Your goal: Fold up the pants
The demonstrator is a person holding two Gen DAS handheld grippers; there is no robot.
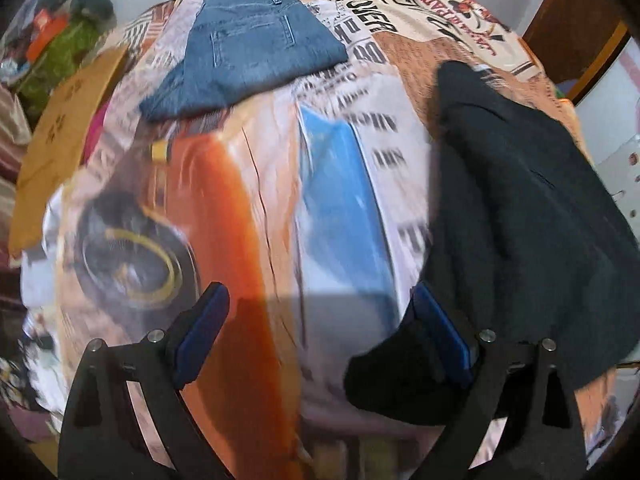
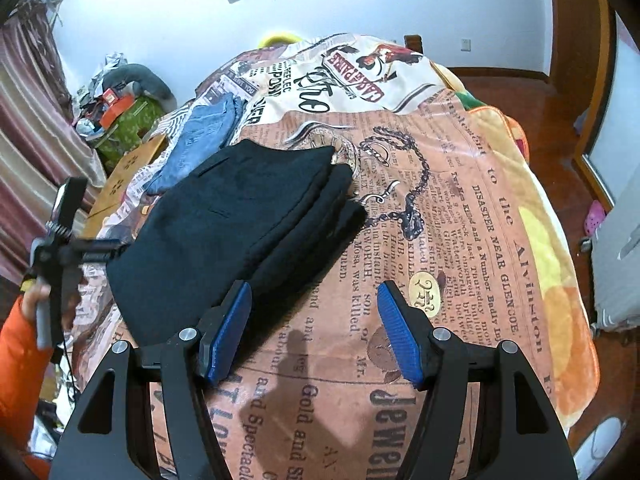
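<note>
A: Where are the pants?

B: The black pants lie folded on the bed, on a bedspread printed like old newspaper pages. In the right wrist view they form a thick stack of layers, with the edges stepped along the right side.

A: And the right gripper?

B: Its 2 blue-padded fingers are spread, with nothing between them but the bedspread. The left one hangs over the near corner of the pants; I cannot tell if it touches the cloth. The other is over bare print, apart from the pants.

A: The left gripper?

B: Spread wide. In its own view, which is blurred, the gap between the fingers shows only the orange and blue print. The right-hand pad sits against the dark cloth at the pants' edge, but the cloth is not pinched.

A: Can you see it from the other side?

B: Yes, at the left edge of the right wrist view a hand in an orange sleeve holds it beside the pants.

A: Anything else on the bed?

B: A pair of folded blue jeans farther up, apart from the black pants. A brown cardboard sheet rests at the bed's left edge, and there is a heap of clutter beyond it.
</note>
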